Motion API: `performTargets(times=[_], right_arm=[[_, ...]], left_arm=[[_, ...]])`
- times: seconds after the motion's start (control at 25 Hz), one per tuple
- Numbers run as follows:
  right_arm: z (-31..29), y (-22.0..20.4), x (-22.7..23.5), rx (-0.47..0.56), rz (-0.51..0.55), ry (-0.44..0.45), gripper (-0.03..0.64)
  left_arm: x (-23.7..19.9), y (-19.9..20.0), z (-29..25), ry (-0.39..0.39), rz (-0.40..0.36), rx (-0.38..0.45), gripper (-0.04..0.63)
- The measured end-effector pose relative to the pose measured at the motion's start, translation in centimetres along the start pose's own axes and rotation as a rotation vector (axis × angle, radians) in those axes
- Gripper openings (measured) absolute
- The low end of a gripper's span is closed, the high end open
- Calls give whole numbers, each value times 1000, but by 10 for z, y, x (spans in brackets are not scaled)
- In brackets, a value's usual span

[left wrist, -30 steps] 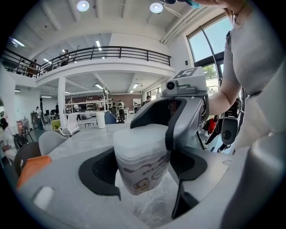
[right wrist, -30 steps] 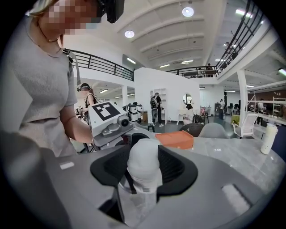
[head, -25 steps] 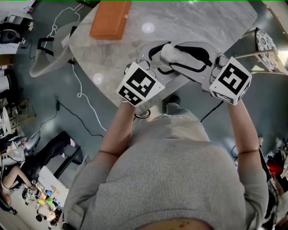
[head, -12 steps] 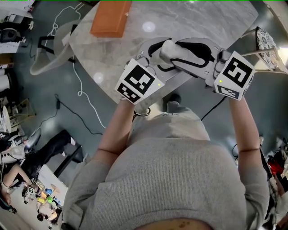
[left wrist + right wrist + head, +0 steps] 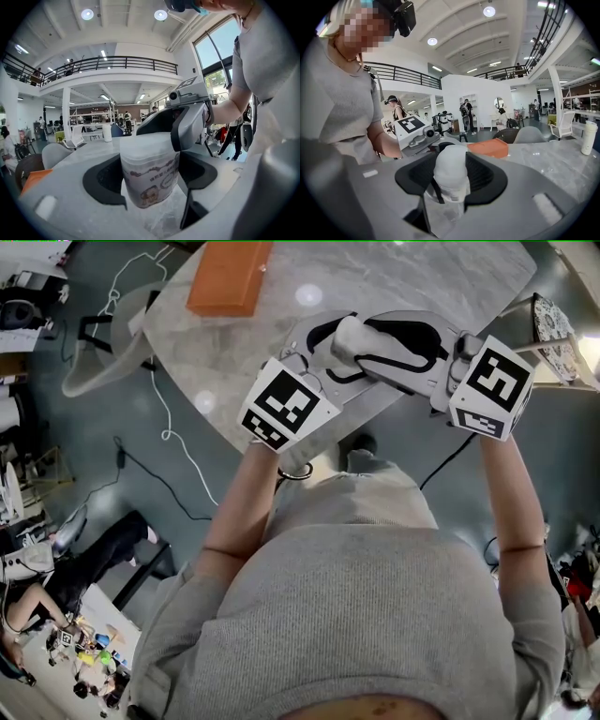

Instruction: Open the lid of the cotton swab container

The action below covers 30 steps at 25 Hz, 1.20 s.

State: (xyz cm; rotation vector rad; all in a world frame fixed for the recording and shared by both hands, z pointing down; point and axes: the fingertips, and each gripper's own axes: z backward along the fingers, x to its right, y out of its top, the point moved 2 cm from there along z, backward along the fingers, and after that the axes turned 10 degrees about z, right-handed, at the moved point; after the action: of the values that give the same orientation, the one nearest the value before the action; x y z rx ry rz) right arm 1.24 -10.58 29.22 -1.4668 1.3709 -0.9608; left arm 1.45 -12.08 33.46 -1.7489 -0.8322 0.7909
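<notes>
While the left gripper [image 5: 152, 174] clamps the container [image 5: 149, 161] body and the right gripper [image 5: 451, 180] pinches its lid [image 5: 451, 164], above the table [image 5: 375, 277] edge at the head view's upper centre, the lid looks seated, so pulling it off is yet to do.

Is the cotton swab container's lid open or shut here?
Shut: the frosted white lid sits flat on the clear round cotton swab container, no gap showing.

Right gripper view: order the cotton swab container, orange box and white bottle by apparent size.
1. cotton swab container, though nearness to the camera inflates it.
2. orange box.
3. white bottle, at far right.
</notes>
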Motion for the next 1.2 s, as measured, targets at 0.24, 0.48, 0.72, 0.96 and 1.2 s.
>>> performTargets(times=[0.24,0.48,0.72,0.96,1.2], right_arm=[[1,0,5,3,-27,18,193],[4,6,7,30,-120,46,192],[2,8,6,14,-81,54,196],[2,14,6,49,-53,34,199],[1,26,5,52,41,-25,202]], left_arm=[[-3,2,-2,0,5,20,351],[-2,4,-1,-1,-57,19,342],[-2,6,0,-2,-13,46,342],[-3,10,4,9,0,68,344],[-6,20,10,25,8,109,344]])
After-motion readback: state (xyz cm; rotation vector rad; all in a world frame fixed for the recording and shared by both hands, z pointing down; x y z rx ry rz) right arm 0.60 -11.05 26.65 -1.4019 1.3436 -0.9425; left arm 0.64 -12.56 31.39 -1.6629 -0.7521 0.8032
